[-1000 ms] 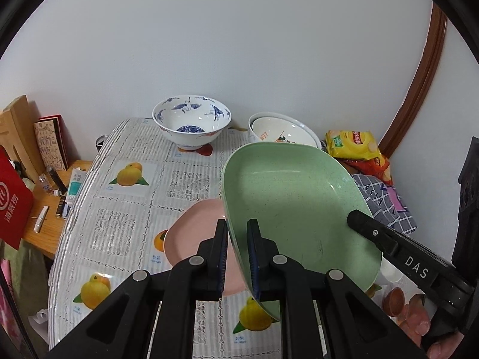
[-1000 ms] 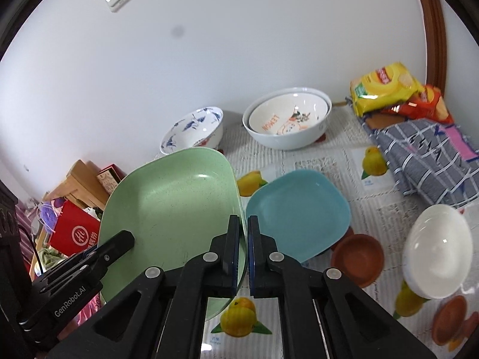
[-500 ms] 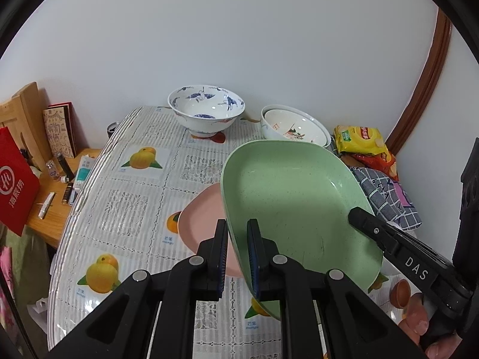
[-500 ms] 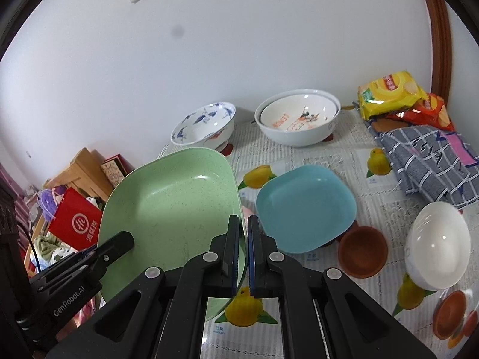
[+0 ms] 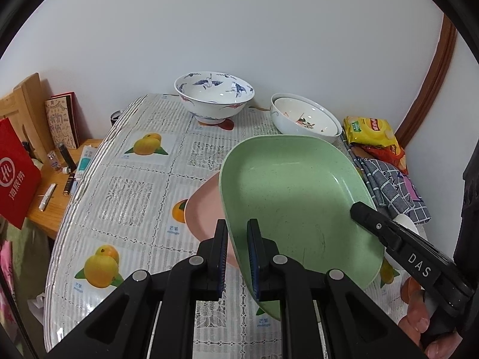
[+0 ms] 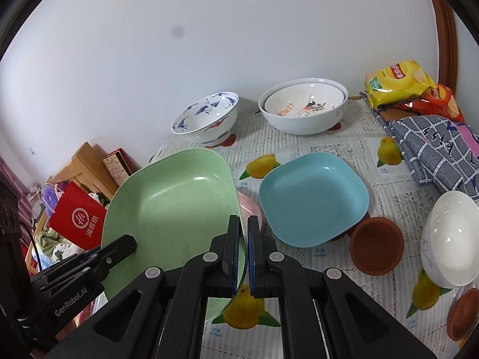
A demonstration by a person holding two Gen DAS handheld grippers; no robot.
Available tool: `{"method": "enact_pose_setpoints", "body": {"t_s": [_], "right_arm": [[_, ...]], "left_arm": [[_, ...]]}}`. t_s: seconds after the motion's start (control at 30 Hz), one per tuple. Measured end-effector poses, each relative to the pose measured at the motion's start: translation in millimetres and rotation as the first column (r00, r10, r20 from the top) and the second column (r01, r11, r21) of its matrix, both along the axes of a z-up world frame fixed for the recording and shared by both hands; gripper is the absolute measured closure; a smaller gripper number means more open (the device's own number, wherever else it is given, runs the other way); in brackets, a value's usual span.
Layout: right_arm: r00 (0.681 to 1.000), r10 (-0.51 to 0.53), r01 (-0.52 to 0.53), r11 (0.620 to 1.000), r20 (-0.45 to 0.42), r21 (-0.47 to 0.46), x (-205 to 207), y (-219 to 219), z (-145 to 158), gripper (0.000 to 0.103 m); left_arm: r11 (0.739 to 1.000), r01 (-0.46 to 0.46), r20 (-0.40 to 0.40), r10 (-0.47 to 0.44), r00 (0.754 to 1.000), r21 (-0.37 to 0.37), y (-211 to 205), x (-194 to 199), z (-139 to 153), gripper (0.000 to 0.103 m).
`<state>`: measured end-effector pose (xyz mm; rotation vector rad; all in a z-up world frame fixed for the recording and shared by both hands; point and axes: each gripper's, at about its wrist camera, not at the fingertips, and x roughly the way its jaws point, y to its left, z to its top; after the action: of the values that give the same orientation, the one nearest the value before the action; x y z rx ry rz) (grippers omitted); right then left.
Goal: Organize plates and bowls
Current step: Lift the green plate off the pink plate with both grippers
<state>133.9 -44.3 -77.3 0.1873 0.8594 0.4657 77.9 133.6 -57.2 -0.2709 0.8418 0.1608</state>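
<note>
Both grippers hold one green square plate (image 5: 293,197) above the table. My left gripper (image 5: 238,251) is shut on its left rim; my right gripper (image 6: 243,245) is shut on its right rim, the plate (image 6: 176,209) filling the left of that view. A pink plate (image 5: 203,212) lies on the table under it, mostly hidden, with an edge showing in the right wrist view (image 6: 250,206). A blue square plate (image 6: 314,197) lies to the right. At the back stand a blue-patterned bowl (image 5: 214,97) and two nested white bowls (image 6: 304,104).
Brown saucers (image 6: 375,245) and an overturned white bowl (image 6: 450,239) lie at the right. Snack bags (image 6: 398,83) and a checked cloth (image 6: 434,146) sit at the back right. A wooden side table with a red bag (image 5: 15,176) stands left of the table edge.
Both grippers have risen and pulled back with the green plate still held between them; the bowls and plates on the table have not moved.
</note>
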Motion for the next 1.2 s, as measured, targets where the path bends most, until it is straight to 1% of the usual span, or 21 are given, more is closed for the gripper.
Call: {"method": "enact_pose_setpoints", "body": {"t_s": [0.27,0.6,0.87,1.07,1.2], "right_arm": [[1.000,0.009,-0.009,1.000,-0.021,-0.001,11.8,8.7,-15.1,0.097],[0.999,0.037,-0.038,0.997,-0.023,-0.061,30.3,33.0,-37.8,0.096],[0.998,0.031,-0.034,0.997,-0.051,-0.072,46.8,35.7,-58.2,0.095],[0.998,0.031,-0.035,0.996,-0.048,-0.077,56.7,39.5,-66.0,0.094],[0.998,0.038,-0.041,0.997,-0.055,-0.061,66.3,43.9,-72.2,0.093]], "left_arm": [[1.000,-0.018,-0.028,0.017,0.999,-0.019,9.1,7.7,-17.9,0.090],[0.997,-0.069,-0.065,0.066,0.996,-0.036,24.1,24.0,-42.5,0.090],[0.995,-0.082,-0.093,0.076,0.993,-0.058,26.4,36.1,-63.3,0.090],[0.995,-0.086,-0.097,0.081,0.992,-0.053,28.4,45.3,-70.7,0.090],[0.995,-0.093,-0.098,0.089,0.991,-0.037,31.2,51.1,-73.3,0.090]]}}
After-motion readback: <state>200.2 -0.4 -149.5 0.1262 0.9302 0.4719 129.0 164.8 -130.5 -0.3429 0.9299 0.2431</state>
